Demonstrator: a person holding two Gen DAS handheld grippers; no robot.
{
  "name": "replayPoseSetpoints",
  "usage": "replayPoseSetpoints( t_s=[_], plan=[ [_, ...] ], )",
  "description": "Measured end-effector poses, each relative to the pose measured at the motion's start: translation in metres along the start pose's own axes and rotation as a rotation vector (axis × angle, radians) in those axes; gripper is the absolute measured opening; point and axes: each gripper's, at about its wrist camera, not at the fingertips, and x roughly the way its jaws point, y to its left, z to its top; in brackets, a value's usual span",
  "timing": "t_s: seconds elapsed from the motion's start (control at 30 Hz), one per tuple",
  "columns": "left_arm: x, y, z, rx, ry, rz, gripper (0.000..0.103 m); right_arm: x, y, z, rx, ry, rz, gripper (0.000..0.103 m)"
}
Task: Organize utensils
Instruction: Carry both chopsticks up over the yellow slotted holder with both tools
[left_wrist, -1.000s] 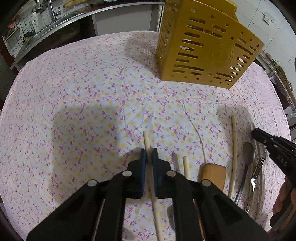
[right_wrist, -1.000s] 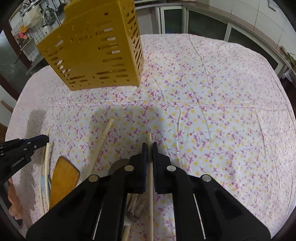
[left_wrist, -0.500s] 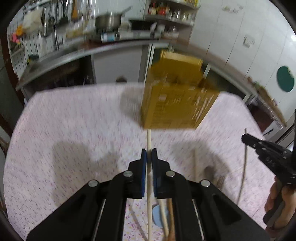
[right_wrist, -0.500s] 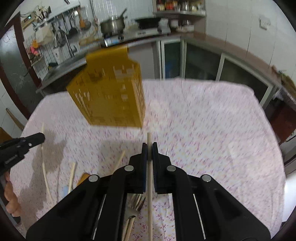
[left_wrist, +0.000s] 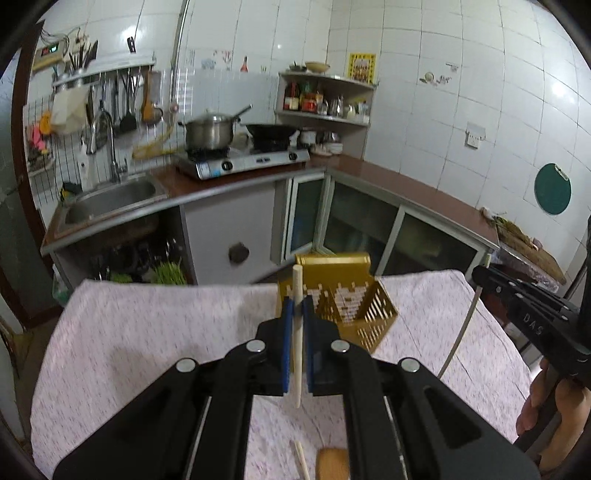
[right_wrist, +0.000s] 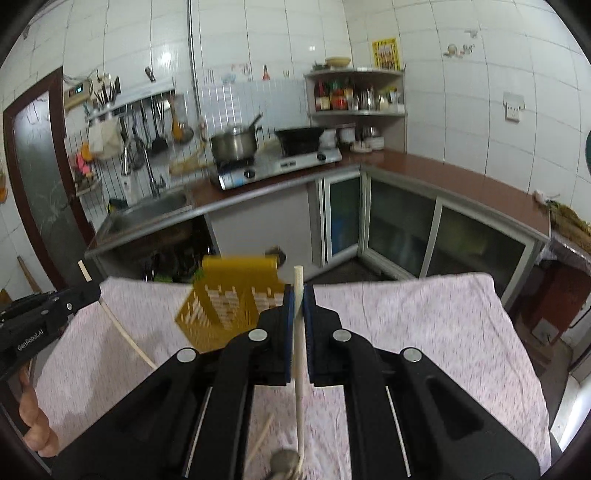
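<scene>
Wooden chopsticks, one clamped in my left gripper (left_wrist: 296, 314) and one in my right gripper (right_wrist: 299, 306), are lifted near the yellow holder (left_wrist: 347, 295). Nothing visibly sits inside the holder; a spatula (left_wrist: 332, 463), another chopstick (left_wrist: 302, 459) and a spoon (right_wrist: 284, 461) remain on the cloth (left_wrist: 147, 332).

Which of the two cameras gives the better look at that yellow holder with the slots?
The left wrist view: the yellow holder shows its open top and slotted sides, only partly covered by the left tool and its chopstick. In the right wrist view the right tool hides more of the holder.
</scene>
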Motion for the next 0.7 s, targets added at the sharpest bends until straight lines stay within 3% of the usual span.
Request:
replayPoseSetpoints(
  t_s=[0.47,0.7],
  plan=[
    [0.002,-0.012,0.083,0.038,-0.090,0.004,0.006,0.010,0.015,0.095,-0.003,-0.150,0.023,0.006],
    [0.015,-0.022,0.106,0.063,-0.109,0.005,0.006,0.040,0.021,0.115,-0.018,-0.190,0.017,0.006]
  ],
)
